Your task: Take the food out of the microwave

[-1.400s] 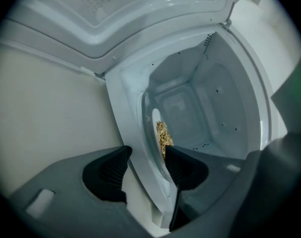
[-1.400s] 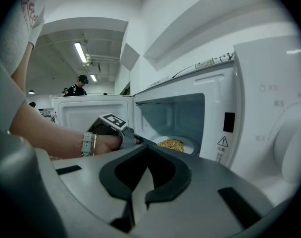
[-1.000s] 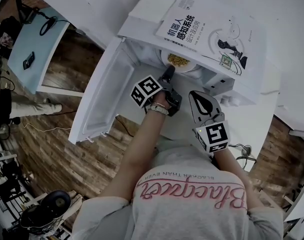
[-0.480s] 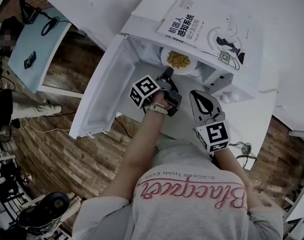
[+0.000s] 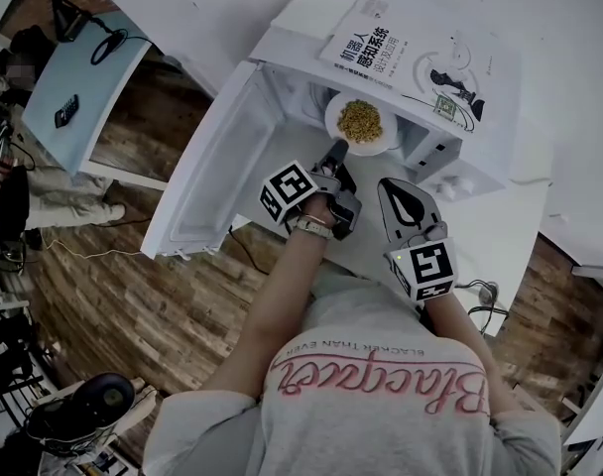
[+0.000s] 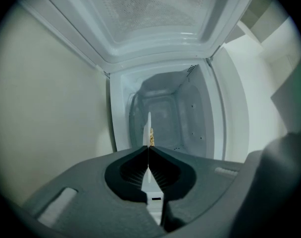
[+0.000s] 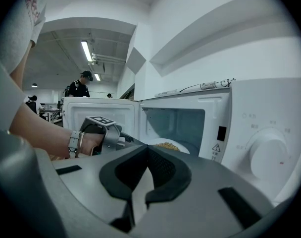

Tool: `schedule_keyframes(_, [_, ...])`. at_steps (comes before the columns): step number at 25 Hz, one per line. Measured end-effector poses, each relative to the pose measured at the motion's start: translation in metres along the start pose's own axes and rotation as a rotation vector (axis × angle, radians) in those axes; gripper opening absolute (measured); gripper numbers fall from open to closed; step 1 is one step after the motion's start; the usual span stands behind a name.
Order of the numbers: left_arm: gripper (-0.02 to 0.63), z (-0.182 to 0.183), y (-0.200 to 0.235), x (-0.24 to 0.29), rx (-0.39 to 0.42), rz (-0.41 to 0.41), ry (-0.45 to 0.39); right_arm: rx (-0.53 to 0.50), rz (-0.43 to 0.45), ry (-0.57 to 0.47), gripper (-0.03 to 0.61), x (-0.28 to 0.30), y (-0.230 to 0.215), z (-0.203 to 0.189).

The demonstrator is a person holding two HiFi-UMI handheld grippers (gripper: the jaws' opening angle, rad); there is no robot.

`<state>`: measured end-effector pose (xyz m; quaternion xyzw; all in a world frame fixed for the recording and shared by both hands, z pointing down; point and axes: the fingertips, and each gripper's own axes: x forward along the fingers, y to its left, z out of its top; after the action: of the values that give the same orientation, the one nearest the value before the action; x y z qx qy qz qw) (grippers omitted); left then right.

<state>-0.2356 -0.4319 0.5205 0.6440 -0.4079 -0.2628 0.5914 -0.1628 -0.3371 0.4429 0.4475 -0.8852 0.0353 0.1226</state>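
Note:
A white plate (image 5: 359, 124) of yellow food (image 5: 360, 120) sticks halfway out of the open white microwave (image 5: 450, 157). My left gripper (image 5: 334, 154) is shut on the plate's near rim. In the left gripper view the plate (image 6: 149, 123) shows edge-on as a thin white line between the closed jaws of the left gripper (image 6: 148, 148), with a bit of the food (image 6: 151, 137) beside it. My right gripper (image 5: 405, 204) hangs shut and empty before the control panel. In the right gripper view the right gripper (image 7: 147, 148) faces the plate (image 7: 168, 146).
The microwave door (image 5: 204, 181) swings wide open to the left. A book (image 5: 411, 58) lies on top of the microwave. The control knob (image 7: 269, 155) is on the right of the cavity. People stand in the far room (image 7: 83, 86).
My left gripper has pulled back towards me and risen a little, bringing the plate further out of the microwave. The right gripper has stayed put.

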Motion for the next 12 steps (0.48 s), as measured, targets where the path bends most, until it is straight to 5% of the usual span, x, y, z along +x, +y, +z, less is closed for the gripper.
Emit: schedule_keyframes(12, [0.010,-0.027,-0.018,-0.039,-0.014,-0.037,-0.047,-0.010,-0.010,-0.052,0.009,-0.035,-0.001,0.014])
